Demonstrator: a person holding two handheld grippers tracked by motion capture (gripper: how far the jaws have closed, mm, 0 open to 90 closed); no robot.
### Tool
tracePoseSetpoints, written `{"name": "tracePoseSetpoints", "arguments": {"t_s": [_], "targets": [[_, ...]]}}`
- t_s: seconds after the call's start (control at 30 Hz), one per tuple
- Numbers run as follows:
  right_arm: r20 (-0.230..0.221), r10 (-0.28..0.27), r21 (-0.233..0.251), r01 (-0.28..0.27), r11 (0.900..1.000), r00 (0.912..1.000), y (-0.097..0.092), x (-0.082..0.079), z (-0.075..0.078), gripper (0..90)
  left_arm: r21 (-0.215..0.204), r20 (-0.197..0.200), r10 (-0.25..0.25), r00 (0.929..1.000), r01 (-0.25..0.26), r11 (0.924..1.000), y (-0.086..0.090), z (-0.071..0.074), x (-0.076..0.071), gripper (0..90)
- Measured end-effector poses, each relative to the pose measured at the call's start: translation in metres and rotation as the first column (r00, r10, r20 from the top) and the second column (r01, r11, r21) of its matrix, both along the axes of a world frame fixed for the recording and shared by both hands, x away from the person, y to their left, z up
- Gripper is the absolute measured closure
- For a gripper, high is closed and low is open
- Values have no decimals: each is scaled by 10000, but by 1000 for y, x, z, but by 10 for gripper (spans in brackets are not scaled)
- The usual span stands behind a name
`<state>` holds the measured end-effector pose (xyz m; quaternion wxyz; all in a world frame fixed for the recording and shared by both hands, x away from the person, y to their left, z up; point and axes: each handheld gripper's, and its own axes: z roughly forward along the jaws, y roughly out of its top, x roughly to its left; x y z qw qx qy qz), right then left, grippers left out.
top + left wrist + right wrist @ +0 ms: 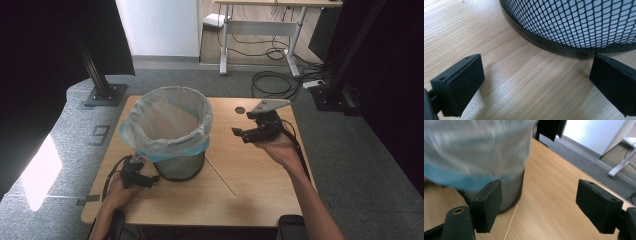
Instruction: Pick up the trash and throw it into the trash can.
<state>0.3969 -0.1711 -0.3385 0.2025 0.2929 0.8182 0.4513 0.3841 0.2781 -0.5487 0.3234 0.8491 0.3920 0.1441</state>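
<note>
A black mesh waste bin point(172, 135) lined with a pale blue plastic bag point(167, 122) stands on the wooden table point(250, 190), left of centre. My left gripper point(147, 181) rests low on the table at the bin's near-left foot, open and empty; in the left gripper view the bin's mesh wall point(579, 22) curves just past its fingertips point(461, 82). My right gripper point(239, 134) hovers to the right of the bin, raised above the table, open with nothing between its jaws. The right gripper view is blurred and shows the bin point(474, 152) ahead to the left.
A thin wooden stick point(220, 175) lies on the table just right of the bin, also seen as a stick point(510, 225) under the right gripper. A small round hole point(240, 110) sits near the table's far edge. Cables and a desk frame stand on the floor beyond.
</note>
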Motion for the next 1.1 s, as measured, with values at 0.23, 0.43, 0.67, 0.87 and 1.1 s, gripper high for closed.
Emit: {"name": "tracePoseSetpoints", "arguments": {"t_s": [0.23, 0.43, 0.67, 0.87, 1.1], "targets": [[-561, -244, -171, 235, 9996, 9981, -14, -11, -62, 197, 4, 2, -3, 10000, 3, 10000, 0, 0, 0, 0], [-1442, -109, -334, 61, 9994, 9895, -12, -16, -108, 179, -27, 9, 21, 10000, -21, 10000, 0, 0, 0, 0], [-1832, -28, -186, -6, 9998, 9831, -2, -24, -150, 173, 77, -20, -69, 10000, 69, 9999, 1, 0, 0, 0], [-1827, -18, -919, -153, 9957, 9832, 16, -36, -177, 198, 69, -19, -65, 10000, 65, 10000, 1, 0, 0, 0], [-2252, 407, -1498, -759, 9858, 9735, 33, -46, -204, 401, 30, -2, -28, 10000, 28, 10000, 0, 0, 0, 0]]}}
